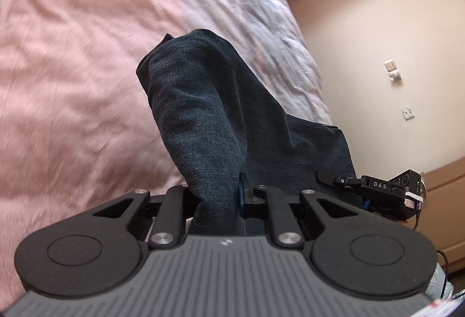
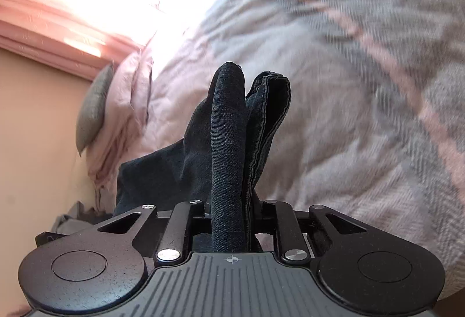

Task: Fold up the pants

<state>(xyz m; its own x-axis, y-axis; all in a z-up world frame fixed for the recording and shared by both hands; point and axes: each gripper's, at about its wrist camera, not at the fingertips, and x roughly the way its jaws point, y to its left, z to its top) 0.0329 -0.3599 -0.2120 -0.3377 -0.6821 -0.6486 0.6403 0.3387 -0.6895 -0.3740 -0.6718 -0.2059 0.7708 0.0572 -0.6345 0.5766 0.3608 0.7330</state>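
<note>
The right gripper [image 2: 229, 218] is clamped on a bunched fold of dark denim pants [image 2: 226, 148], whose cloth rises between the jaws and shows a stitched hem [image 2: 271, 101] on the right side. Behind lies a rumpled bedspread [image 2: 348, 113] in pale pink with grey stripes. At the left, a grey pillow [image 2: 94, 110] rests against pink bedding beside a peach wall [image 2: 35, 142].

Bedroom, pink duvet [image 1: 72, 69], pillow [image 2: 93, 107]
</note>
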